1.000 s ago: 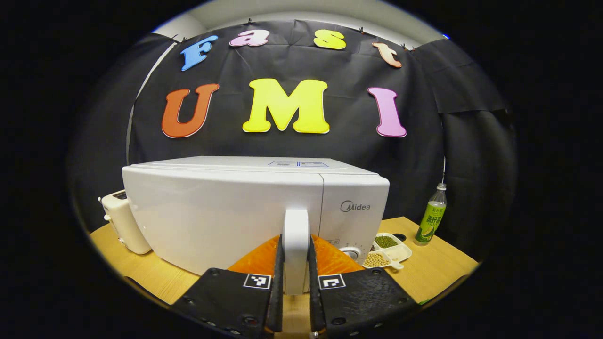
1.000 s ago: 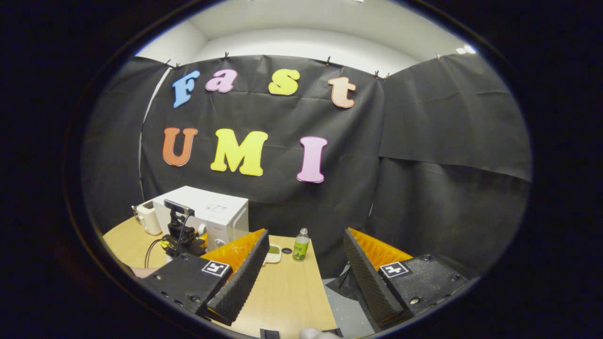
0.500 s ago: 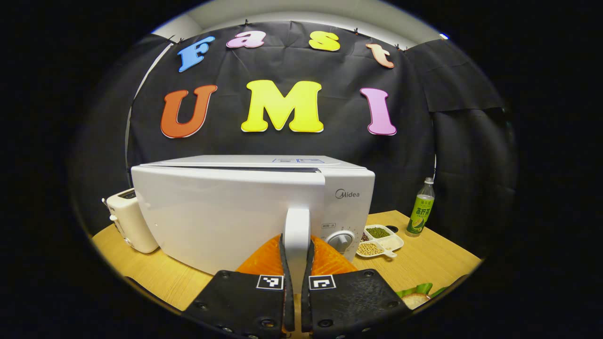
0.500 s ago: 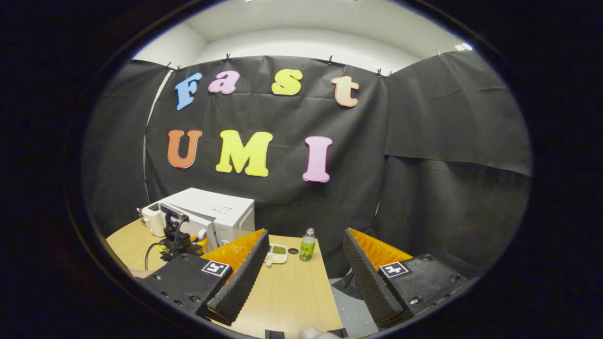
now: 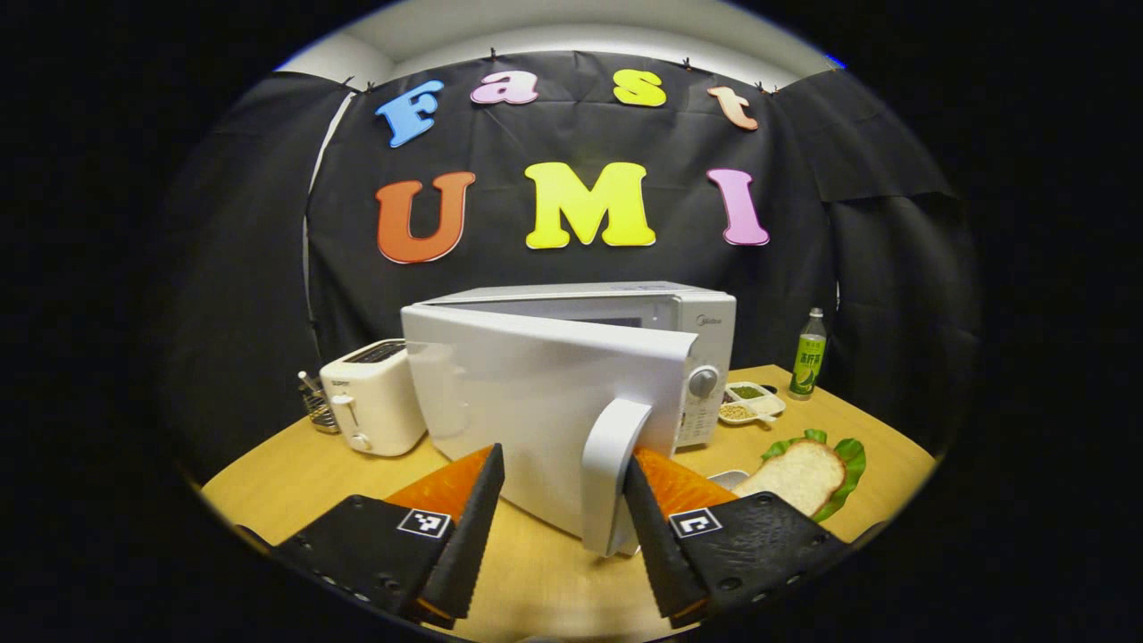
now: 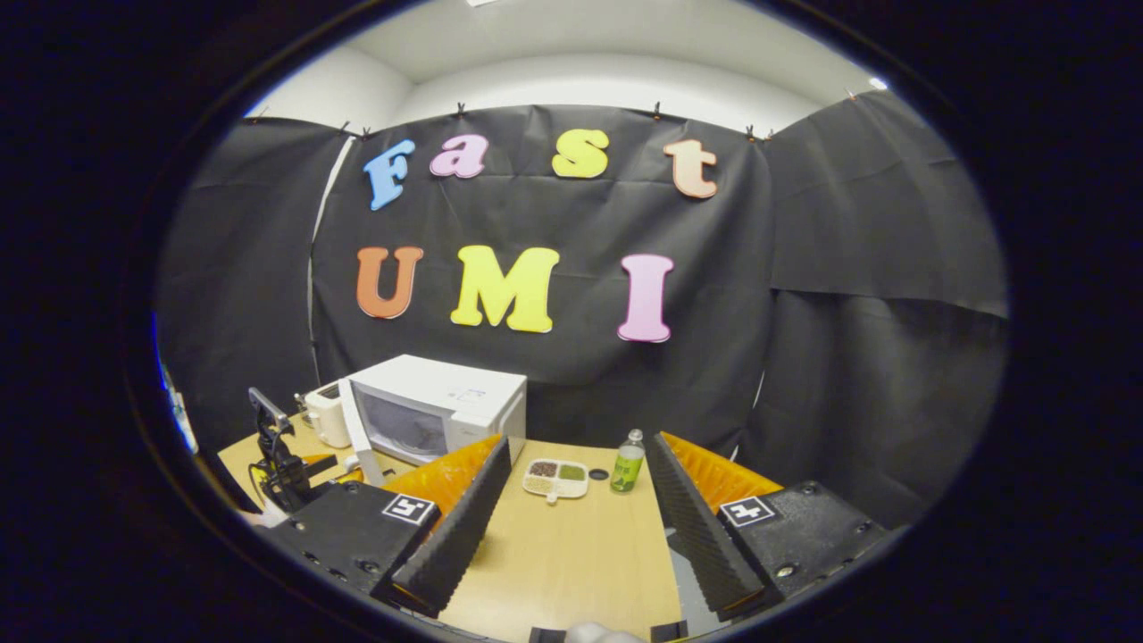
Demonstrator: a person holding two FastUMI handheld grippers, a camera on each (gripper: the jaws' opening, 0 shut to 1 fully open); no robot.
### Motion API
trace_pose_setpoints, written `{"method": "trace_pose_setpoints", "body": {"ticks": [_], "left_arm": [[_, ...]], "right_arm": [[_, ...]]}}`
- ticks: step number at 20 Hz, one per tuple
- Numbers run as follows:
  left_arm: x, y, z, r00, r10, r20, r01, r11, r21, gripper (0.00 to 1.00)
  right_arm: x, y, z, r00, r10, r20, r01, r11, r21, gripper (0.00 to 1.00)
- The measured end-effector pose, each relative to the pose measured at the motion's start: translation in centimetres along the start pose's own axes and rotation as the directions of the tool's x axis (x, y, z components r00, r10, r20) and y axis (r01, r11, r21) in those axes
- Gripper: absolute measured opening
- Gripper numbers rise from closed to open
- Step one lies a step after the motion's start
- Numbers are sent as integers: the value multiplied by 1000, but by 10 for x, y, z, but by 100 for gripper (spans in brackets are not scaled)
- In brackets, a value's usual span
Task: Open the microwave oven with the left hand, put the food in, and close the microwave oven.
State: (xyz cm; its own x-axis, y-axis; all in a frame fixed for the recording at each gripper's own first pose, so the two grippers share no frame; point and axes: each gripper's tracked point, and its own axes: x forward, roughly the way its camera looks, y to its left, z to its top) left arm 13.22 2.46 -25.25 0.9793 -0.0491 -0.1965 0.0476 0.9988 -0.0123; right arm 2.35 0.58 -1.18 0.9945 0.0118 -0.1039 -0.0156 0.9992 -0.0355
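Observation:
The white microwave [image 5: 571,357] stands mid-table with its door [image 5: 536,393] swung partly open towards me. My left gripper [image 5: 563,460] is open in front of the door. The door's white handle [image 5: 612,473] stands between the fingers, close to the right one, and neither finger presses on it. A slice of bread on a green lettuce leaf [image 5: 799,464] lies on the table to the right. In the right gripper view, the microwave [image 6: 446,406] shows its open door and dark cavity at the left. My right gripper [image 6: 579,446] hangs open over the table, holding nothing.
A white toaster [image 5: 371,406] and a small wire basket [image 5: 317,406] stand left of the microwave. A divided dish of beans [image 5: 750,404] and a green bottle [image 5: 808,364] sit to its right, on the wooden table [image 6: 571,554]. Black cloth walls the booth.
My left gripper went from shut on the door handle to open, after pulling the door outward. The right gripper view has shifted slightly, and its gripper stays open.

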Motion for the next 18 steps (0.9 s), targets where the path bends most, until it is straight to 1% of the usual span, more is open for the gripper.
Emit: {"method": "trace_pose_setpoints", "body": {"ticks": [1, 2, 3, 4, 7, 8, 11, 12, 13, 14, 15, 16, 18], "left_arm": [[-8, 13, -1, 1000, 26, -5, -26, 1000, 4, 80], [-15, 26, -3, 999, 47, -11, -47, 999, 9, 88], [-23, 38, -5, 997, 71, -17, -71, 997, 15, 90], [-33, 50, -8, 995, 98, -27, -98, 995, 17, 96], [-61, 93, -13, 984, 174, -35, -173, 985, 23, 97], [-70, 109, -17, 979, 197, -49, -196, 980, 23, 96], [-102, 155, -24, 960, 270, -71, -268, 963, 31, 97], [-113, 167, -23, 956, 284, -74, -283, 959, 32, 97], [-122, 174, -23, 952, 296, -73, -294, 955, 37, 97], [-130, 180, -21, 950, 304, -68, -302, 952, 43, 96], [-138, 184, -19, 948, 312, -65, -310, 950, 50, 96], [-143, 186, -18, 947, 316, -64, -313, 948, 56, 96], [-153, 183, -9, 947, 315, -55, -313, 949, 45, 96]], "right_arm": [[0, 5, -3, 1000, 13, -7, -13, 1000, 9, 96], [-1, 10, -6, 1000, 22, -13, -21, 1000, 17, 97], [-2, 14, -8, 999, 31, -17, -31, 999, 22, 97], [-2, 18, -12, 999, 38, -21, -38, 999, 25, 97], [1, 30, -21, 998, 57, -31, -56, 998, 17, 96], [2, 32, -24, 998, 57, -32, -57, 998, 13, 100], [11, 44, -34, 997, 75, -36, -74, 997, 31, 100], [15, 48, -41, 995, 86, -46, -84, 996, 39, 96], [20, 51, -46, 994, 95, -55, -92, 995, 49, 96], [25, 53, -51, 992, 107, -61, -104, 993, 57, 100], [30, 55, -58, 990, 118, -78, -113, 992, 60, 100], [36, 58, -67, 986, 134, -95, -128, 990, 66, 96], [50, 61, -86, 976, 165, -142, -153, 984, 93, 96]]}}
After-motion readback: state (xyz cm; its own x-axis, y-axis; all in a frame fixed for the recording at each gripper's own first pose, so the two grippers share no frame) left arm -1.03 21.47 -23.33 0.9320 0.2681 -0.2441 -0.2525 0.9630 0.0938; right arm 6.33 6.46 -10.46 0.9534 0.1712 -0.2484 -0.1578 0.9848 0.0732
